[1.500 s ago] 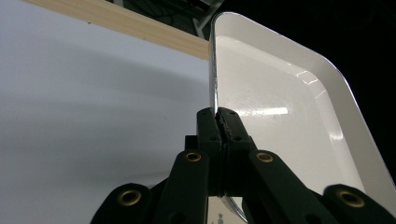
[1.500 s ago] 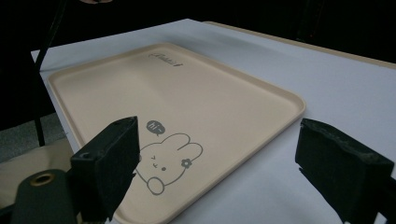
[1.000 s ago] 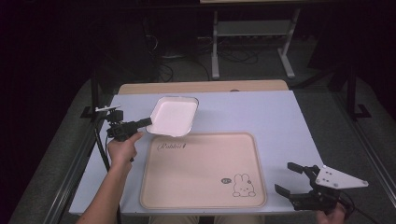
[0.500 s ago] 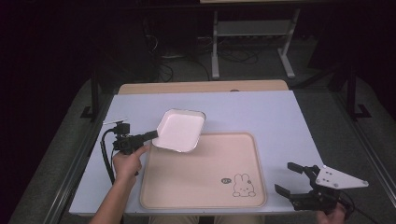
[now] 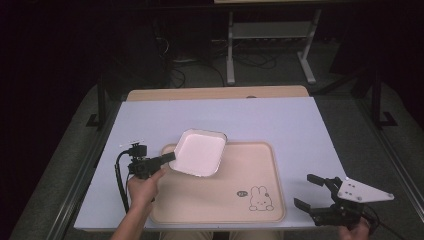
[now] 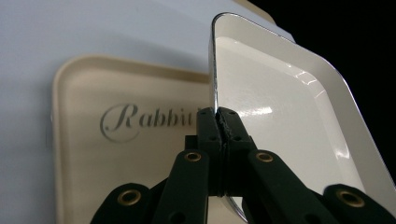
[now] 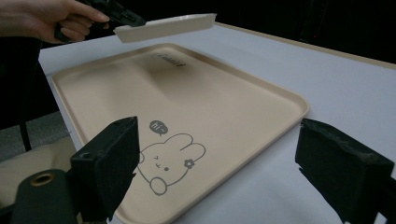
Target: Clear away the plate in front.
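A white rectangular dish [image 5: 198, 152] hangs in the air over the far left corner of the beige rabbit tray [image 5: 235, 200]. My left gripper [image 5: 169, 158] is shut on the dish's near left rim. In the left gripper view the jaws pinch the dish's edge [image 6: 215, 100] with the tray's "Rabbit" lettering [image 6: 149, 120] below. The right gripper view shows the dish [image 7: 163, 27] held above the tray [image 7: 187, 93]. My right gripper [image 5: 312, 192] rests open at the table's near right corner, beside the tray, nothing between its jaws.
The tray lies on a pale blue tabletop [image 5: 280, 120] with a wooden strip [image 5: 215, 93] along the far edge. Beyond the table stand a metal rack [image 5: 270, 35] and cables on a dark floor.
My left gripper has carried the dish from the table beyond the tray toward me and right, over the tray's far left corner. The right gripper has stayed put.
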A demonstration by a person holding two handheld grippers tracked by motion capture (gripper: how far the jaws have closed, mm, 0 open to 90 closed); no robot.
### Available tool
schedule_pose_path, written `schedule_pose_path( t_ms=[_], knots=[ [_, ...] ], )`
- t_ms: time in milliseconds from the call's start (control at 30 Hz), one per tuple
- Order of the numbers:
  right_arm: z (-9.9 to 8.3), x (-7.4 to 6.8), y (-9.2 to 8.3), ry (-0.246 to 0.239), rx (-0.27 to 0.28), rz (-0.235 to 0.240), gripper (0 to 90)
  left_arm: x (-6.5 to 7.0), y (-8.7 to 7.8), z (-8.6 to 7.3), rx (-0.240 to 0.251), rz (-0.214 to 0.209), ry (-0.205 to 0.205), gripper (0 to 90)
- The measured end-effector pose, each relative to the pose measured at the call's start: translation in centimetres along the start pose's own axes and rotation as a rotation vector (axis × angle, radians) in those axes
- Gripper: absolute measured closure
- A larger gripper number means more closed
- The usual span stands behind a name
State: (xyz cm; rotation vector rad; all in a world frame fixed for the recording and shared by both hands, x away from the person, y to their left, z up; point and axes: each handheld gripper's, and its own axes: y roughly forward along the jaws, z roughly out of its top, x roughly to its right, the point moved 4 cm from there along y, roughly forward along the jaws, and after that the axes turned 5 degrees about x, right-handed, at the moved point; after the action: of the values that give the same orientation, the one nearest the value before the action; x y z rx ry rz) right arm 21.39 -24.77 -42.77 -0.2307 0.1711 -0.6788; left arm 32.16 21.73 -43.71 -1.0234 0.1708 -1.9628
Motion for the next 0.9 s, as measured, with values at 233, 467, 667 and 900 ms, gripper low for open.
schedule_pose_path(
  t_ms=[233,467,667,900],
  knots=[
    [0.0,0.0,0.0,0.002,0.000,0.001,13.0,0.1,0.4,-1.6,-0.018,0.032,0.013,89.0],
    [0.0,0.0,0.1,0.001,-0.003,0.003,13.0,0.5,1.2,-2.6,-0.045,0.060,0.052,89.0],
    [0.0,0.0,0.0,0.003,-0.001,0.003,13.0,1.1,1.8,-3.4,-0.082,0.086,0.095,89.0],
    [0.0,0.0,0.0,0.000,-0.003,0.005,13.0,1.0,1.9,-4.4,-0.127,0.126,0.126,88.9]
  ],
)
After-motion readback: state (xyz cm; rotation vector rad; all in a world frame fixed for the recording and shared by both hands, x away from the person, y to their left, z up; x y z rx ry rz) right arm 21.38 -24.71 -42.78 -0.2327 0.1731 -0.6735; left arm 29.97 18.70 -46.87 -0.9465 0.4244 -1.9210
